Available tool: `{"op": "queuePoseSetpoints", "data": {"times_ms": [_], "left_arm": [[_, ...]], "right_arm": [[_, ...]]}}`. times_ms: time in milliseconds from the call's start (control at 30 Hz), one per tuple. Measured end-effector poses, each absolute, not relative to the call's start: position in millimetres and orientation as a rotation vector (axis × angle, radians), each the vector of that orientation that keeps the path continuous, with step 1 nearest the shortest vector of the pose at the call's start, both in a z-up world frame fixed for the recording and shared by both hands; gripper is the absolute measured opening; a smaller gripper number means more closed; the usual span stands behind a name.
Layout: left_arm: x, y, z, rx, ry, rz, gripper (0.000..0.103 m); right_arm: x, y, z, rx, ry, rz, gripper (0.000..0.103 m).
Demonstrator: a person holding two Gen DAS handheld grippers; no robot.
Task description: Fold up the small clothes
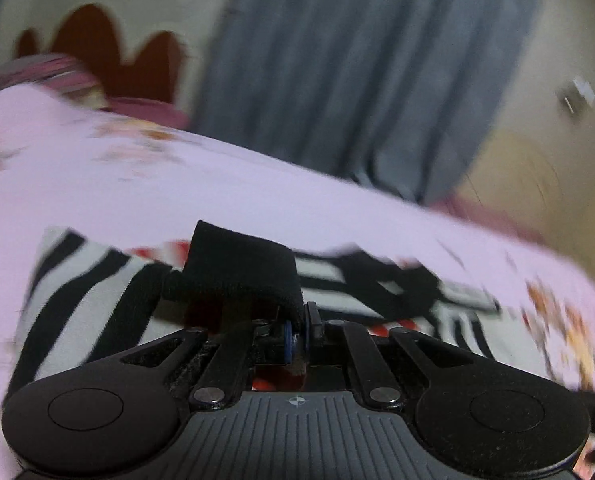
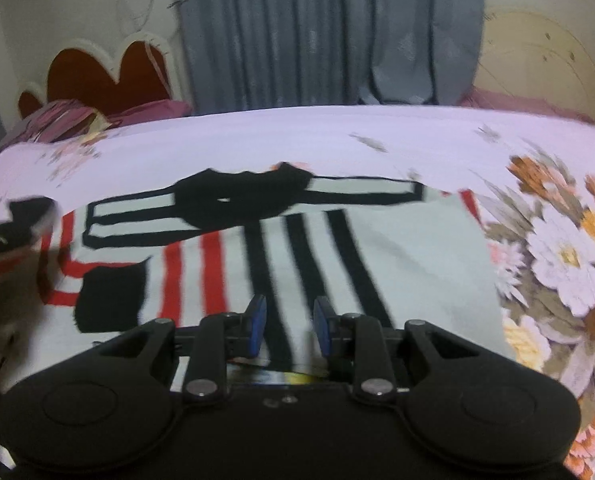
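Left gripper [image 1: 300, 330] tilted, blue pads [image 1: 287, 340] pinched almost together, clamped on a black fabric edge that drapes over its left finger. Right gripper [image 2: 289, 324] held level and low, jaws parted, blue pads [image 2: 257, 320] apart with nothing between them, gripping nothing.

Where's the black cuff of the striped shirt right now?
In the left wrist view, the black ribbed cuff is pinched in the shut left gripper, lifted over the white, black-and-red striped shirt on the floral bedsheet.

Dim indoor light; heavy motion blur; fisheye warping at edges.
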State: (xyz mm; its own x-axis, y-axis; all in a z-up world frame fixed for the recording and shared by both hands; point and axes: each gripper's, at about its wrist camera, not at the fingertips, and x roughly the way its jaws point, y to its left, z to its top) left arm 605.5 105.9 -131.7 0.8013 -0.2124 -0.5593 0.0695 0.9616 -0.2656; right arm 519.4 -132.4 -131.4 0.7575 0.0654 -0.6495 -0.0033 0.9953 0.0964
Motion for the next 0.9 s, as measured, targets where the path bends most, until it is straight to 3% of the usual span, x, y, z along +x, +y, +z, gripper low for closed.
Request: {"op": "queuePoseSetpoints", "data": {"times_ms": [267,367,433,467,600,667,700,733,900], "left_arm": [[608,-32,-152,0.007,0.76,-0.3,0.005],[592,-57,-163,0.056,0.773,-0.347,0.009],[584,-58,-160,0.039,0.757,-0.418,0.066],[580,-55,-157,0.01,0.745,-0.452,0.075],[552,-29,-138,-0.016,0.63,-0.442,0.076],[544,8,-132,-0.079,0.613,-0.348,0.07],[540,26,-131,-0.093,0.611,-0.29,0.06],[537,46,-131,-0.103,0.616,-0.222,0.056],[532,118,-141,-0.144,0.641,-0.042,0.053]], "right_arm": [[512,-186,-131,0.158,0.712,-0.019,0.026],[511,-201,-132,0.189,0.725,-0.02,0.037],[510,-207,-131,0.209,0.725,-0.015,0.043],[510,-208,-131,0.217,0.722,-0.009,0.044],[515,-203,-128,0.256,0.71,0.025,0.045],[520,-193,-128,0.272,0.708,0.06,0.045],[524,-188,-130,0.29,0.719,0.086,0.045],[528,-185,-132,0.309,0.73,0.103,0.045],[550,-170,-153,0.296,0.819,0.041,0.046]]}}
